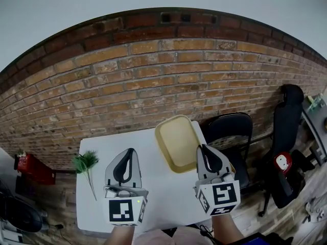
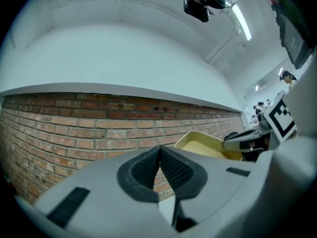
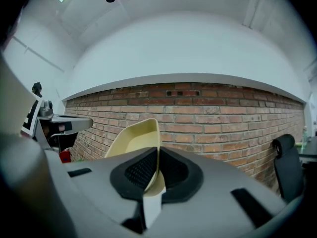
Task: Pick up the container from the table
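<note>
The container (image 1: 178,142) is a shallow pale-yellow tray, lifted and tilted over the back right part of the white table (image 1: 97,208). My right gripper (image 1: 203,148) is shut on its near right rim. In the right gripper view the thin rim (image 3: 133,138) runs between the pads of my right gripper (image 3: 158,150). To the left, my left gripper (image 1: 131,151) is held over the table, shut, with nothing between its pads. The left gripper view shows its jaws (image 2: 159,148) closed together and the container (image 2: 203,145) off to the right.
A small green plant sprig (image 1: 86,163) lies near the table's left edge. A brick wall (image 1: 153,80) stands close behind the table. Two black chairs (image 1: 230,131) (image 1: 286,121) stand to the right, and a red crate (image 1: 33,168) sits on the floor at left.
</note>
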A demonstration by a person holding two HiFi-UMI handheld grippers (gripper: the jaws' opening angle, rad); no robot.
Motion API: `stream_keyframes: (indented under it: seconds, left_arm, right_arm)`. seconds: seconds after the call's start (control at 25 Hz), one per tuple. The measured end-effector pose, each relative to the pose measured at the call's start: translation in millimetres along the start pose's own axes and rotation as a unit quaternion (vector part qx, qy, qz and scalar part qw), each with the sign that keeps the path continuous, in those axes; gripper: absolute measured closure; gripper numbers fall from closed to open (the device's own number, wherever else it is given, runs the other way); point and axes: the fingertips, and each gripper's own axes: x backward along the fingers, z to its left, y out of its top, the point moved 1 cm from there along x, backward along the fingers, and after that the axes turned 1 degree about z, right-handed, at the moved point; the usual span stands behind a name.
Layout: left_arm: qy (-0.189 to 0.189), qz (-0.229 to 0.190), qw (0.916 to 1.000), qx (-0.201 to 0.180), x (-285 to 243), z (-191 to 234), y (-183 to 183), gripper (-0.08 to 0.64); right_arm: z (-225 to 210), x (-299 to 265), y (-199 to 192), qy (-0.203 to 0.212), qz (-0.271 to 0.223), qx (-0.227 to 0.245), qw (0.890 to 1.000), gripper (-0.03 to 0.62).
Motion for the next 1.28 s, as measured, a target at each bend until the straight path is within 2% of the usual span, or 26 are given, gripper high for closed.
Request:
stream_keyframes:
  seconds: [0.6, 1.28]
  left_arm:
    - [0.012, -0.040, 0.9991, -0.005, 2, 17, 34, 0.551]
    - [0.010, -0.052, 0.9985, -0.009, 5, 17, 47, 0.551]
  right_arm:
    - [12, 0, 44, 0.003, -0.047, 0.029, 0.998, 0.575]
    - [14, 6, 50, 0.000, -0.057, 0.034, 0.998, 0.578]
